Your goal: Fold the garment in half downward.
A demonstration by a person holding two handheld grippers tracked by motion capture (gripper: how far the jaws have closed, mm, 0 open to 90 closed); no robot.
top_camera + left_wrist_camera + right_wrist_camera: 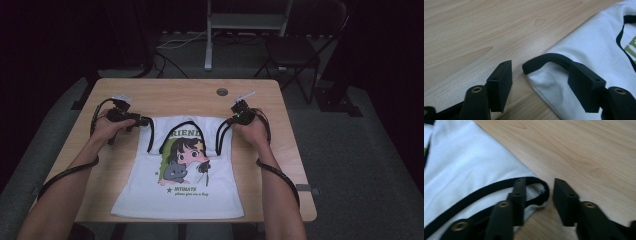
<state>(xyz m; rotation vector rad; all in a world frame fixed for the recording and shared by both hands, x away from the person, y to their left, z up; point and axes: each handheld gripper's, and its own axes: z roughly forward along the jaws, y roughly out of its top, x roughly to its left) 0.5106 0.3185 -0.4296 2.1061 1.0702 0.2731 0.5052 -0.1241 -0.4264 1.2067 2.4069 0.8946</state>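
The white top [180,172] reads "RIEND" in green at the neckline and "INTIMATE" under the cartoon print.

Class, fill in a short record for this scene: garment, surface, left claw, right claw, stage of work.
garment: white top with black trim and a cartoon print, lying flat
surface: wooden table
left claw: open, jaws astride the black-trimmed shoulder corner
right claw: open, jaws astride the other black-trimmed corner
stage of work: both shoulder corners lined up for gripping, neither pinched yet
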